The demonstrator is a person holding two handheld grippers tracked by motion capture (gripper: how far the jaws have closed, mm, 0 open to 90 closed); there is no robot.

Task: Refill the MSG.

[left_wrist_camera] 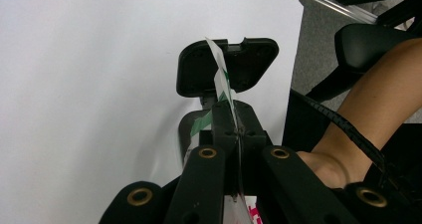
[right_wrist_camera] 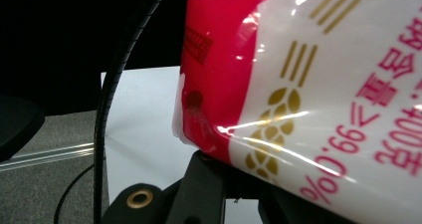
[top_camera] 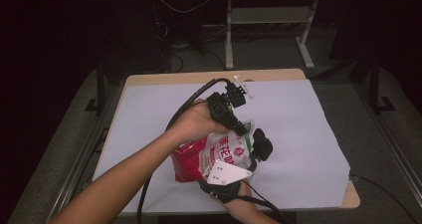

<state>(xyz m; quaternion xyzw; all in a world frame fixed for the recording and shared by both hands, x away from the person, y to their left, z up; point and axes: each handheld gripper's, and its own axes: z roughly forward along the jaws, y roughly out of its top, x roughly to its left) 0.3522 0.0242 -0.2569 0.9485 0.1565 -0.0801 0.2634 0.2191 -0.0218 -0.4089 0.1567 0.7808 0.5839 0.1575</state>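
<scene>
low in the high view, just under the middle, the right gripper (top_camera: 238, 170) comes in from the bottom edge with its grey plate on top, jaws closed on the lower part of the red and white bag (top_camera: 211, 154). in the right gripper view the bag (right_wrist_camera: 308, 89) crowds the right side of the frame, its glossy film resting right over the jaw roots, so the pinch point itself is hidden.

a little higher in the high view, the left gripper (top_camera: 238, 124) angles down from the upper middle and is clamped on the bag's upper right edge. the left gripper view settles it: a thin strip of the bag's sealed edge (left_wrist_camera: 221, 79) runs edge-on between the two shut jaws and pokes out past the tips, with the other gripper's black pad right behind it.

the bag is held up off the white sheet (top_camera: 298, 134), near the lower centre of the table (top_camera: 278, 74).

risks, as i judge them: the film is slick, so the thin seal could slide out of the left jaws if the hands pull apart unevenly. a sharp tug could tear it open suddenly and spill the contents. the trailing cable (top_camera: 189, 104) might also snag the forearm.
</scene>
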